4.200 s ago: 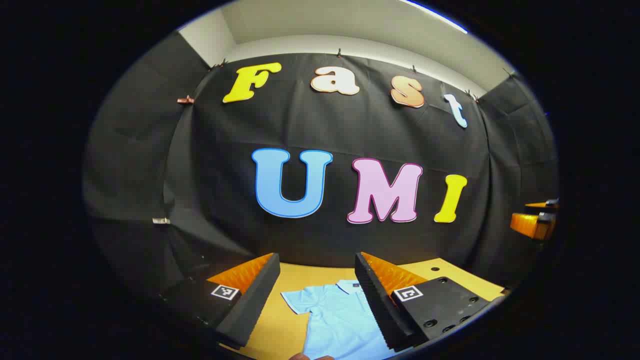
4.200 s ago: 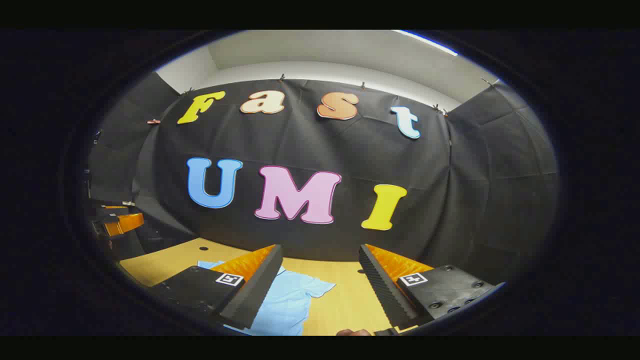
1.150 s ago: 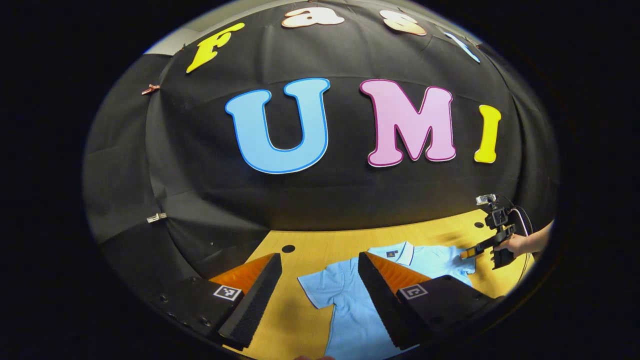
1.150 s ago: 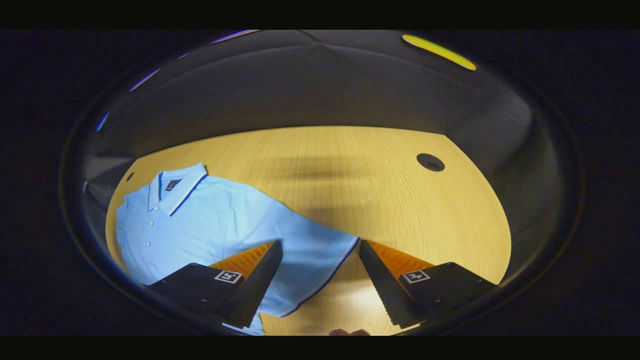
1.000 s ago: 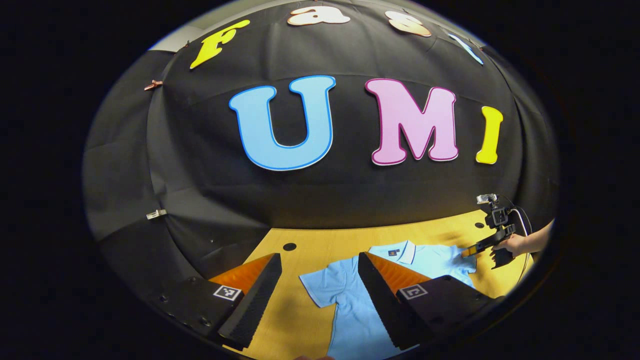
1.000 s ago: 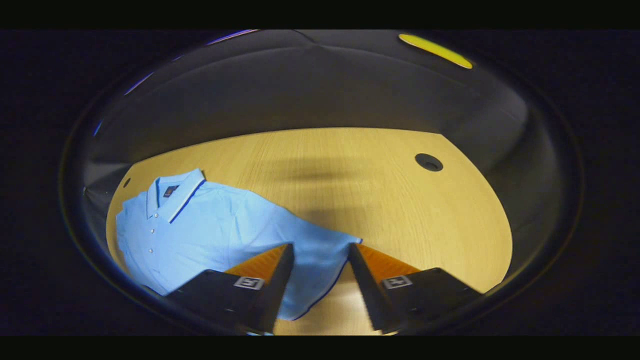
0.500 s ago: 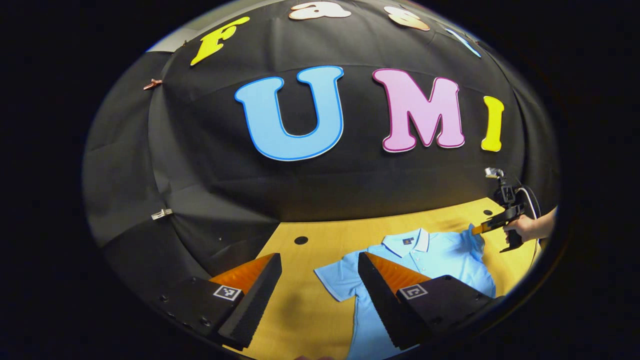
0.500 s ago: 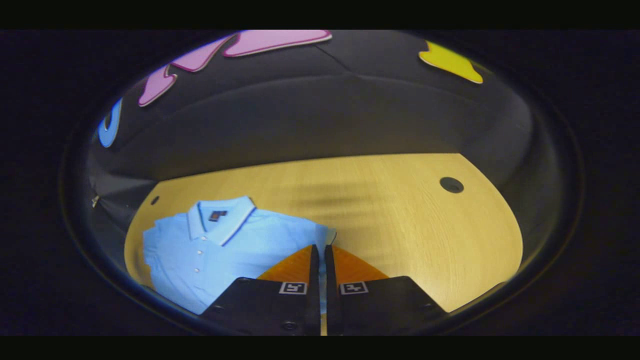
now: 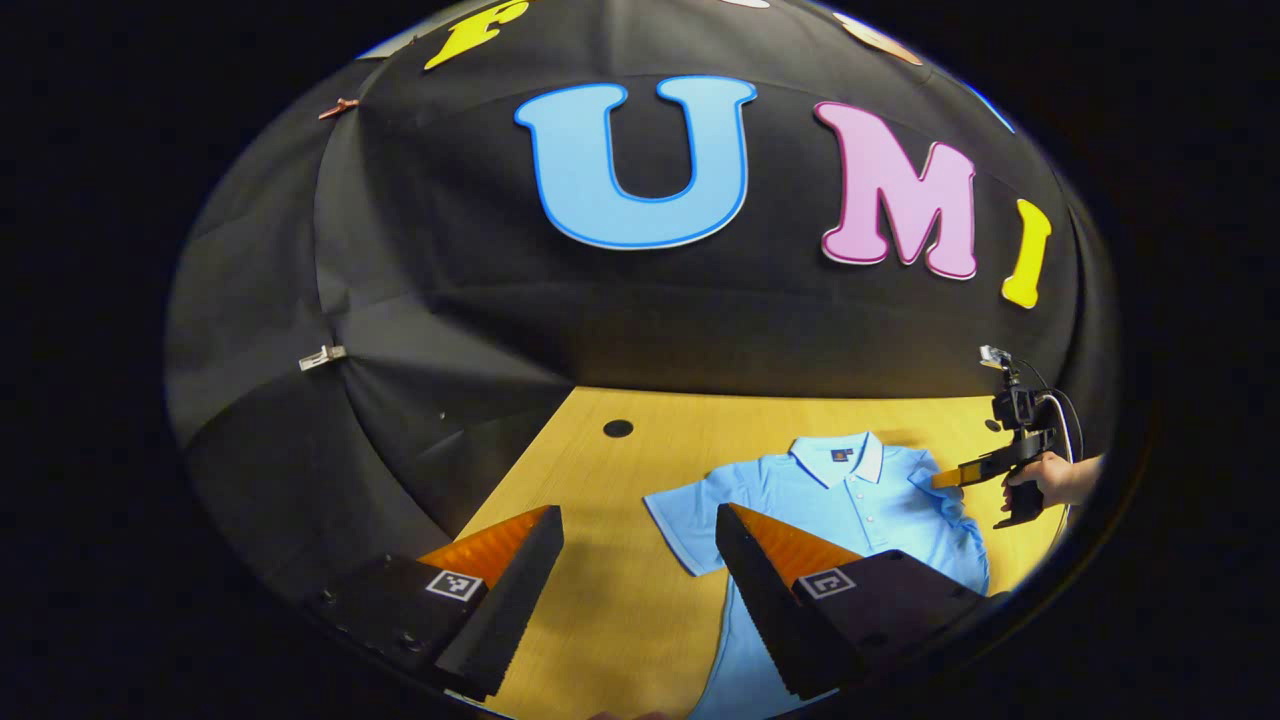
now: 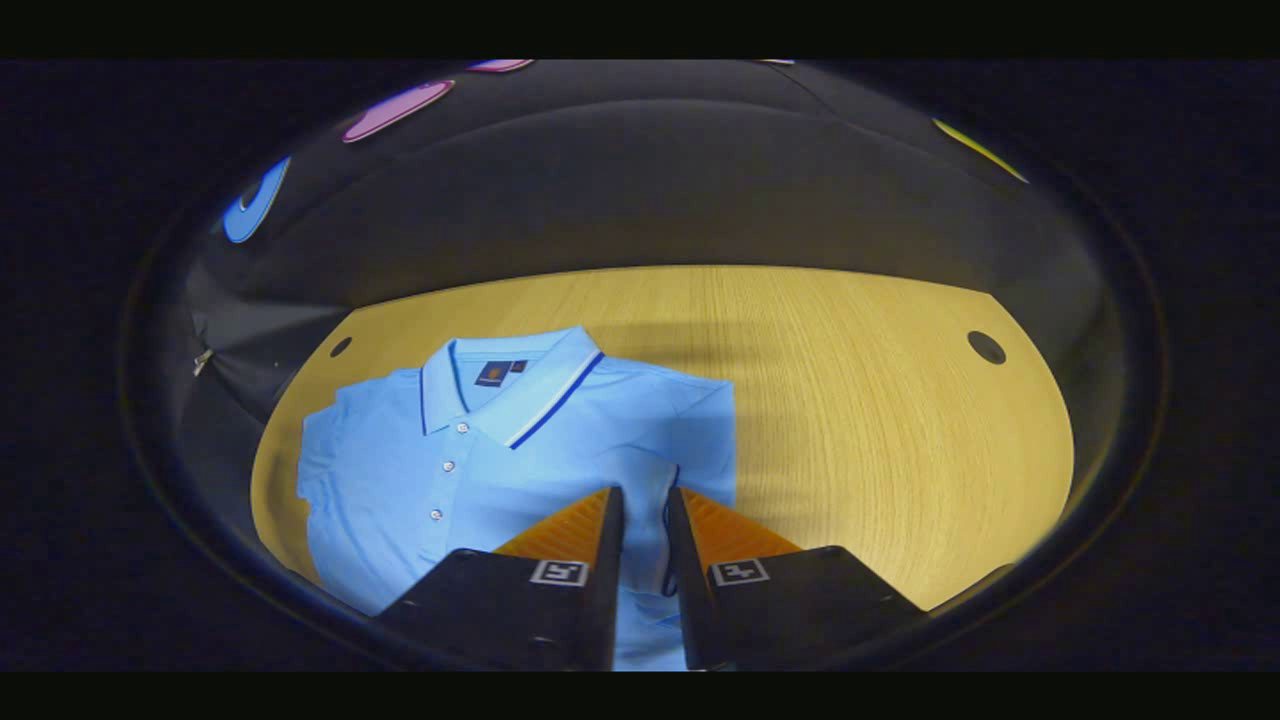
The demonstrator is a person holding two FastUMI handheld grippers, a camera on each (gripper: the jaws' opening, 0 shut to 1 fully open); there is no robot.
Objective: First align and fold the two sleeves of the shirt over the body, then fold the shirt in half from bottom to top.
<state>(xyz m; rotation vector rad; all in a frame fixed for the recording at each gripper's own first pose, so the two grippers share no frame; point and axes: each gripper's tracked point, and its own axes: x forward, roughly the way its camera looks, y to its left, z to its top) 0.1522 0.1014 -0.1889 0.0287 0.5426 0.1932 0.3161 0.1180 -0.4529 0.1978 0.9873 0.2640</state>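
Light-blue shirt is being kept flat, collar away, on the wooden table. Its right sleeve is being pinched by the right gripper, jaws nearly closed, and laid over the body. Left gripper is being held wide open above the left sleeve, apparently for its fold.

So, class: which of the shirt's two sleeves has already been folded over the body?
The sleeve beside the right hand-held gripper: it lies doubled over the shirt. The other sleeve, near the left hand-held gripper, lies spread flat on the table.
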